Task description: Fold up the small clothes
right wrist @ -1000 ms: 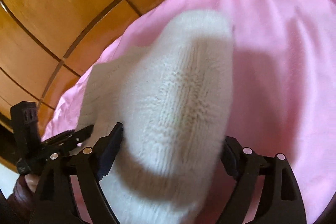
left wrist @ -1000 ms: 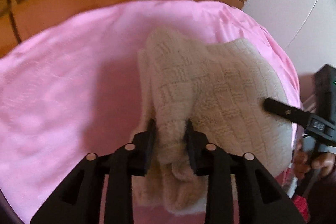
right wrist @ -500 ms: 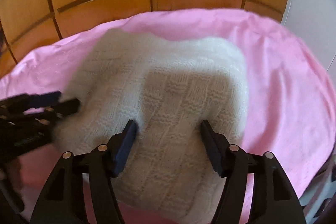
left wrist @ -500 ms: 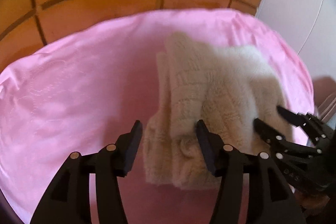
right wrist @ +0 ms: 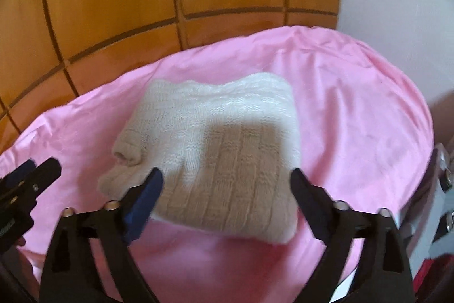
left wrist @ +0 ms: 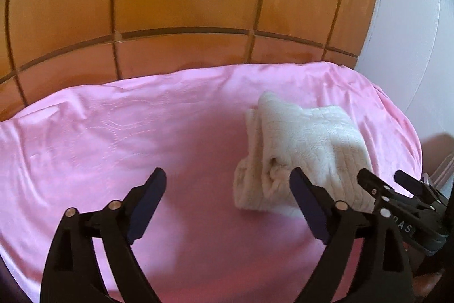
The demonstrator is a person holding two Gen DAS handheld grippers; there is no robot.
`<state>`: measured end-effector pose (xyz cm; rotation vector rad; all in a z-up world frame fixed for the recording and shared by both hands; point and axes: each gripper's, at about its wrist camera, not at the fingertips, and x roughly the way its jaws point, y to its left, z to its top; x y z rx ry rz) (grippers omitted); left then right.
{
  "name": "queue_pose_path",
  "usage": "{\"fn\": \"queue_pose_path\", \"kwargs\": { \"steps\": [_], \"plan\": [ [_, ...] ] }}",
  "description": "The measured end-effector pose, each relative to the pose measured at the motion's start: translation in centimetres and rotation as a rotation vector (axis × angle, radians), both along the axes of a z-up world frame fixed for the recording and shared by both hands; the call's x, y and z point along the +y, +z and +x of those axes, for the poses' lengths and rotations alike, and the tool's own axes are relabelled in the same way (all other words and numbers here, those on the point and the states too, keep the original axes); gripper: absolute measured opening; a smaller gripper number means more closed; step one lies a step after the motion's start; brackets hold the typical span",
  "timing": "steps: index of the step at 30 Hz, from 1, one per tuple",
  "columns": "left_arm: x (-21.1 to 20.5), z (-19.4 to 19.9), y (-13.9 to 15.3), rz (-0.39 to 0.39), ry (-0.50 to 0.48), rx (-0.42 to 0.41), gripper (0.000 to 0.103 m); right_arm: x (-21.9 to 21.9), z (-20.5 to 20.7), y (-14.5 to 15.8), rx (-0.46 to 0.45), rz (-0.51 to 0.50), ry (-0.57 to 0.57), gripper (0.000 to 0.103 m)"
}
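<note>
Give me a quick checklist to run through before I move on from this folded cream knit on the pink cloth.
1. Left gripper free of the knit: ok, jaws opening, nothing between them.
2. Right gripper free of the knit: ok, jaws opening, pads not pressing on it.
3. Cream knit garment lying folded on the pink cloth: ok, a compact bundle.
4. Fold tidy: not ok, a rolled end sticks out on the left of the right wrist view.
5. Garment fully on the cloth: ok, pink shows all round it.
6. More clothes waiting: cannot tell, none in view.
</note>
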<state>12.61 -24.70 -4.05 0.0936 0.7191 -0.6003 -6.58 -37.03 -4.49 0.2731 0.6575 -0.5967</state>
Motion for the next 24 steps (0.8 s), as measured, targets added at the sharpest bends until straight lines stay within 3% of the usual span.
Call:
{"fn": "queue_pose_path", "kwargs": {
  "steps": [6, 24],
  "plan": [
    [1.9, -2.2, 0.5, -0.002, 0.034, -0.041, 0.100, 2.4, -1.6, 0.4, -0.014, -0.040, -0.051, 0.098],
    [3.1, -4.4, 0.4, 0.041, 0.072, -0.070, 0.101, 4.0, -3.4, 1.1, -0.050, -0.098, -0.096, 0.099]
  ]
}}
